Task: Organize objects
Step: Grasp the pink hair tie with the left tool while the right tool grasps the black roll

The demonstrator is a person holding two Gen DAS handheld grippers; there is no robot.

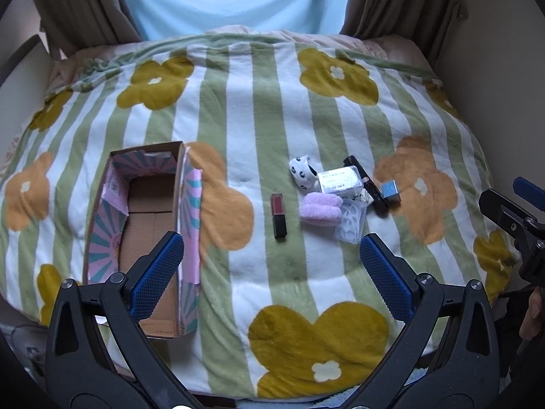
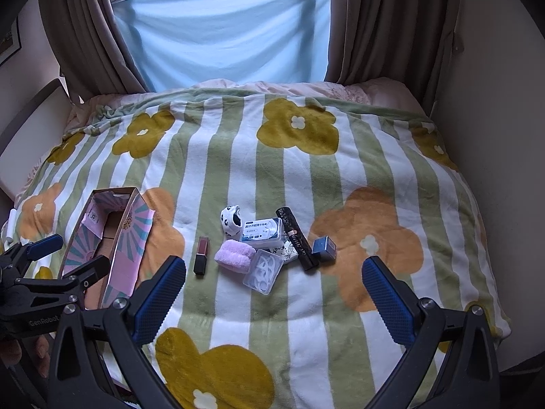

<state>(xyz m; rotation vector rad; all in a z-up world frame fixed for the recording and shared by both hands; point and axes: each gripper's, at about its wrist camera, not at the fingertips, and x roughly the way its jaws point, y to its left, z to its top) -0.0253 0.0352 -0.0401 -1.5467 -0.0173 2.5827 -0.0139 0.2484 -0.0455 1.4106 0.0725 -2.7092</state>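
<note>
An open cardboard box (image 1: 150, 225) (image 2: 112, 238) with pink and teal flaps lies on the left of the bed. A red and black lipstick (image 1: 278, 215) (image 2: 201, 255) lies right of it. Further right sits a cluster: a lilac fluffy roll (image 1: 322, 209) (image 2: 235, 252), a panda-print item (image 1: 303, 170) (image 2: 231, 220), a clear floss box (image 1: 340, 179) (image 2: 261, 230), a clear case of white picks (image 1: 350, 223) (image 2: 263, 271), a black tube (image 1: 368, 184) (image 2: 296, 238) and a small blue box (image 1: 390, 191) (image 2: 324, 248). My left gripper (image 1: 270, 266) and right gripper (image 2: 274, 288) both hover open, holding nothing.
The bed is covered by a green and white striped blanket (image 1: 259, 109) with yellow and orange flowers. Brown curtains (image 2: 385, 24) and a pale blue sheet (image 2: 221, 27) hang behind. Walls close in on both sides. A hand (image 2: 20, 351) holds the left gripper's handle.
</note>
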